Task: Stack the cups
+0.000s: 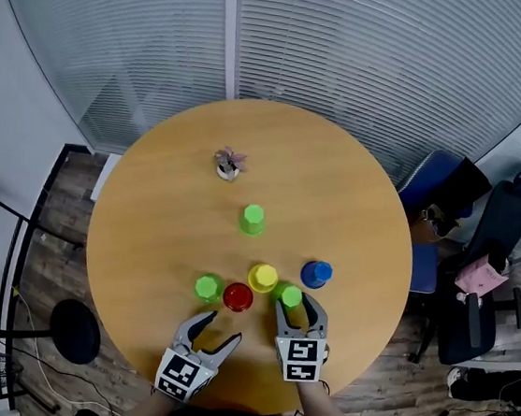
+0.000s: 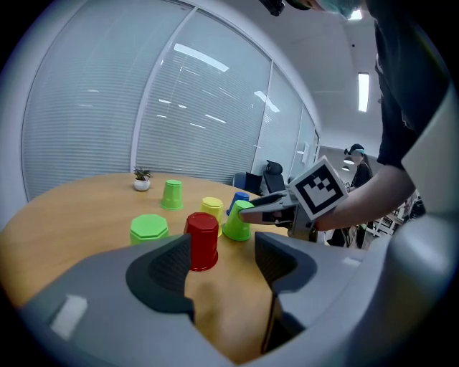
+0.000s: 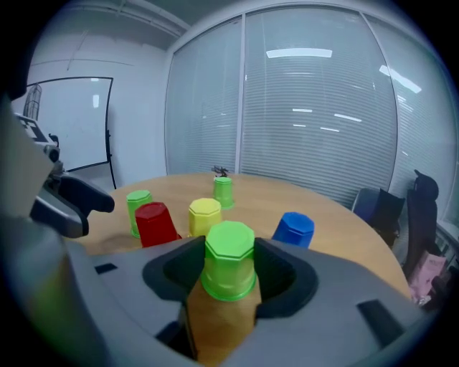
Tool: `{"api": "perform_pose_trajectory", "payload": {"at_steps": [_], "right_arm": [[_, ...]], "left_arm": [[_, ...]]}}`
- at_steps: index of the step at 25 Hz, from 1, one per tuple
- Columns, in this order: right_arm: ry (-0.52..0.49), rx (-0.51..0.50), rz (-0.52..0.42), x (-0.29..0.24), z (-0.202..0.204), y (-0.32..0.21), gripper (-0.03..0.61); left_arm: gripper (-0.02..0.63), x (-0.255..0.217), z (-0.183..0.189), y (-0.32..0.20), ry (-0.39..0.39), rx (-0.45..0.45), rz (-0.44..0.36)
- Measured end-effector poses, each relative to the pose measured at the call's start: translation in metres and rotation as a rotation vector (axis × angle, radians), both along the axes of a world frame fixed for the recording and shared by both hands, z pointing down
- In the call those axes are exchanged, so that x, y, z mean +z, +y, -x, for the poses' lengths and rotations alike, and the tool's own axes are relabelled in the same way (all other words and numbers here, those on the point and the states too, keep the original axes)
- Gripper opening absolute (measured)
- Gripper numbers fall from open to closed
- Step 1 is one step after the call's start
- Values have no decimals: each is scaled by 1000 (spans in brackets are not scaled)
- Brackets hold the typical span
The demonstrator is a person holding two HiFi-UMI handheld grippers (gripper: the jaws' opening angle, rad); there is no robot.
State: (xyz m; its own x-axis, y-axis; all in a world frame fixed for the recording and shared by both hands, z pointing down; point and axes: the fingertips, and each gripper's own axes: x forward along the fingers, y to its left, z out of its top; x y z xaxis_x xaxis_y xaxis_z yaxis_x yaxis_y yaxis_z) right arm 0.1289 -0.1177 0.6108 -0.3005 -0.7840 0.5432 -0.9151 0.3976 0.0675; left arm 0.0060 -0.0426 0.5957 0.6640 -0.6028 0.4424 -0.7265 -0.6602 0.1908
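Six upturned cups on round desk (image 1: 168, 191): three green, one red, one yellow, one blue. Far green cup (image 1: 253, 218) stands mid-desk; the other five cluster toward the near edge. Right gripper (image 1: 298, 305): fingers wide, straddling near-right green cup (image 3: 229, 259). Left gripper (image 1: 223, 326): fingers wide, empty, at near edge.

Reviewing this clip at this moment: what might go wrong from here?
1. The green cup stands between the right gripper's open jaws; its tapered wall may slip out or tip when pinched.
2. The yellow cup stands close behind it; a push forward may knock it.
3. The left gripper, open near the red cup, may clash with the right one.
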Motion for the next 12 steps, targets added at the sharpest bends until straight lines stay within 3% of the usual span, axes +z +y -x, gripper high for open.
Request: {"api": "perform_pose_trajectory", "payload": {"at_steps": [12], "right_arm": [[-33, -40, 19, -3, 34, 38, 220]], "left_arm": [[264, -1, 0, 5, 10, 41, -2]]}}
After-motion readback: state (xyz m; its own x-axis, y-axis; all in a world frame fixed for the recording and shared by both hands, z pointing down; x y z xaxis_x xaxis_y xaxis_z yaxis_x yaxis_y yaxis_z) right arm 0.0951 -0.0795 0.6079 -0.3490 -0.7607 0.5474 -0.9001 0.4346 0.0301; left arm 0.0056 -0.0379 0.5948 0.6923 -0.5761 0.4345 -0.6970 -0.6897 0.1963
